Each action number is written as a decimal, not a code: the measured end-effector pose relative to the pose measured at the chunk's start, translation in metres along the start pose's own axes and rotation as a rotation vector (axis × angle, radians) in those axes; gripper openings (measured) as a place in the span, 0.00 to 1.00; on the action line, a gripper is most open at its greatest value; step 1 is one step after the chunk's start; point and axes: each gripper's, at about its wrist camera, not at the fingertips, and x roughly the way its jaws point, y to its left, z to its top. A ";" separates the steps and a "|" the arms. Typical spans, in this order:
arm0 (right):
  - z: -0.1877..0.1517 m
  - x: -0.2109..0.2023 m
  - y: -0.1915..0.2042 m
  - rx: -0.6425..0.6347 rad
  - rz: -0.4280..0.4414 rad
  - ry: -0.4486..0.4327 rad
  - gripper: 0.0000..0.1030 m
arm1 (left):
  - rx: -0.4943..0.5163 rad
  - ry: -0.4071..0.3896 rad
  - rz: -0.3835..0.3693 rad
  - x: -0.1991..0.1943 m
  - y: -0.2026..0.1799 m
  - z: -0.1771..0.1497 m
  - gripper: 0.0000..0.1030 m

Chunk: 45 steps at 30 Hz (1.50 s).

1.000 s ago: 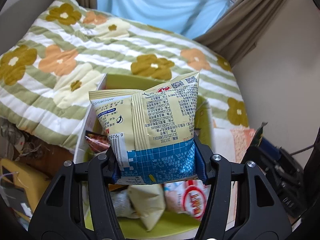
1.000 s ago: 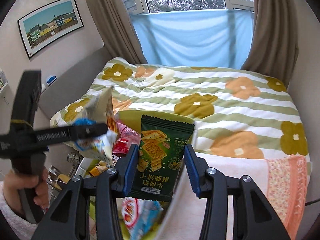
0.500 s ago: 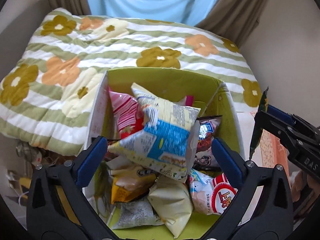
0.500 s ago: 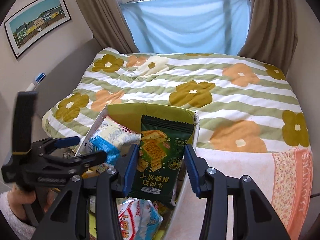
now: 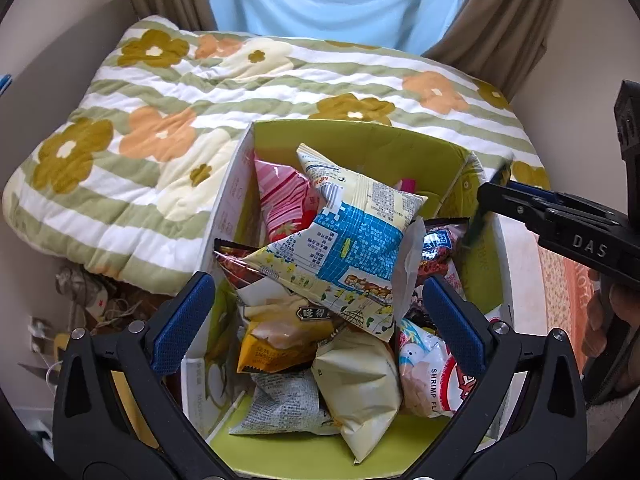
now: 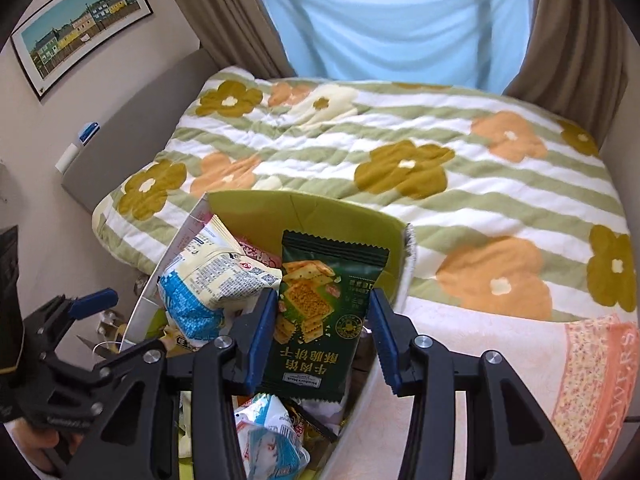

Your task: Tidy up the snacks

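The step in hand looks like dropping snacks into the green box [image 5: 362,136]. The left gripper [image 5: 320,320] hangs over the box with jaws spread wide and nothing between them; the blue-and-cream bag [image 5: 348,240] lies free on top of the pile inside the box. The right gripper [image 6: 322,344] is clamped on the dark green cracker pack [image 6: 320,312], held upright above the box's right wall. Next, probably, it must lower the pack over the pile and let go.

Left tongs [image 5: 316,320] spread wide, empty; right tongs [image 6: 322,346] clamped, angled down.
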 end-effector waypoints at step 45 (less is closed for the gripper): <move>-0.189 -0.301 0.091 0.043 -0.402 -0.523 0.99 | 0.141 -0.556 -0.032 -0.292 -0.057 -0.163 1.00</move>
